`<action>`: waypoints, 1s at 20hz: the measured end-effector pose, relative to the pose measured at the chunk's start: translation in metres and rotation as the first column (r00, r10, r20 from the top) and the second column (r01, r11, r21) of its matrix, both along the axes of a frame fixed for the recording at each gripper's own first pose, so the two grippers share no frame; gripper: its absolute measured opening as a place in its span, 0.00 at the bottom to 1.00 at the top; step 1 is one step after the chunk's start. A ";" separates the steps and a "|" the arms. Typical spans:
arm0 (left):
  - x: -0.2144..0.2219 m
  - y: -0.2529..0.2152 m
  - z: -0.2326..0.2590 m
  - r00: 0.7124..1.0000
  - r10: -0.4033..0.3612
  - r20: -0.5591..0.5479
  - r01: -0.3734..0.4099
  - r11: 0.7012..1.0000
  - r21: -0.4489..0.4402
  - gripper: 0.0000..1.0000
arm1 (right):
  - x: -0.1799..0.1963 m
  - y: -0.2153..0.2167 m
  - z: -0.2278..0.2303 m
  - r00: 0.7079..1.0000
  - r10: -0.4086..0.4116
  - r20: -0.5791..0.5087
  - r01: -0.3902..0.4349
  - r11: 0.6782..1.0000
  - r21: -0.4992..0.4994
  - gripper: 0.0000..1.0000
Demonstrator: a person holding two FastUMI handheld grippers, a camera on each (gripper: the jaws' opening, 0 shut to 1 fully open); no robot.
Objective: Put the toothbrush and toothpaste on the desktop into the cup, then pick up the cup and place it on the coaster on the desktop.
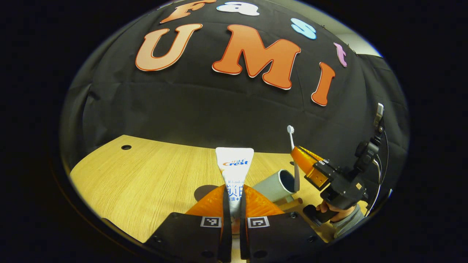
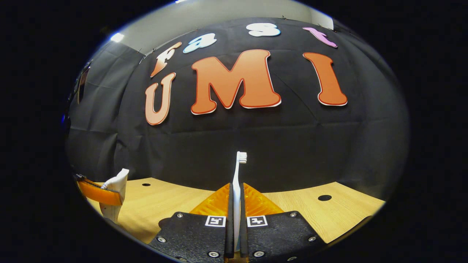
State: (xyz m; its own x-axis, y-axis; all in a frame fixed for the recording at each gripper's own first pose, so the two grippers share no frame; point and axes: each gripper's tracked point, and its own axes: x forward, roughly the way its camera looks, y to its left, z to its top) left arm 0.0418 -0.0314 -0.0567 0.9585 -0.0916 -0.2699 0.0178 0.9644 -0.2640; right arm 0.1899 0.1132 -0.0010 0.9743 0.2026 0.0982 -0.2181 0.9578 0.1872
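My left gripper [image 1: 234,199] is shut on a white toothpaste tube [image 1: 234,166] that stands upright between its orange fingers, flat end up. To the right, the grey cup [image 1: 278,186] lies tilted with its mouth facing right. Beyond it the right gripper [image 1: 305,164], held by a hand, grips a white toothbrush [image 1: 291,137] above the cup's mouth. In the right gripper view, my right gripper [image 2: 236,199] is shut on the toothbrush [image 2: 238,175], bristles up. The left gripper's orange finger [image 2: 98,193] and the toothpaste tube [image 2: 116,190] show at far left.
The wooden desktop [image 1: 146,175] spreads left of the cup, with a round cable hole [image 1: 126,147] near its back edge. Two more holes [image 2: 324,197] show in the right gripper view. A brown edge [image 1: 290,202] peeks out under the cup.
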 end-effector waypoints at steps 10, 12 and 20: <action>-0.007 0.003 -0.022 0.999 0.015 -0.040 -0.016 1.000 -0.021 0.12 | 0.014 0.004 0.021 0.997 0.028 0.077 -0.036 0.993 0.110 0.07; -0.006 0.004 -0.026 0.999 0.020 -0.046 -0.021 0.999 -0.025 0.12 | 0.014 0.008 0.022 0.996 0.035 0.083 -0.044 0.993 0.109 0.07; -0.003 0.002 -0.022 0.999 0.009 -0.046 -0.010 1.000 -0.030 0.12 | 0.007 0.028 0.008 0.994 0.086 0.062 -0.086 0.996 -0.002 0.08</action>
State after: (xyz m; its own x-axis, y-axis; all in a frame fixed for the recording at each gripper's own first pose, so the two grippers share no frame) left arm 0.0388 -0.0297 -0.0785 0.9460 -0.0915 -0.3109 -0.0039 0.9560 -0.2933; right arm 0.1973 0.1416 0.0073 0.9454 0.2851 0.1578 -0.3106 0.9349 0.1717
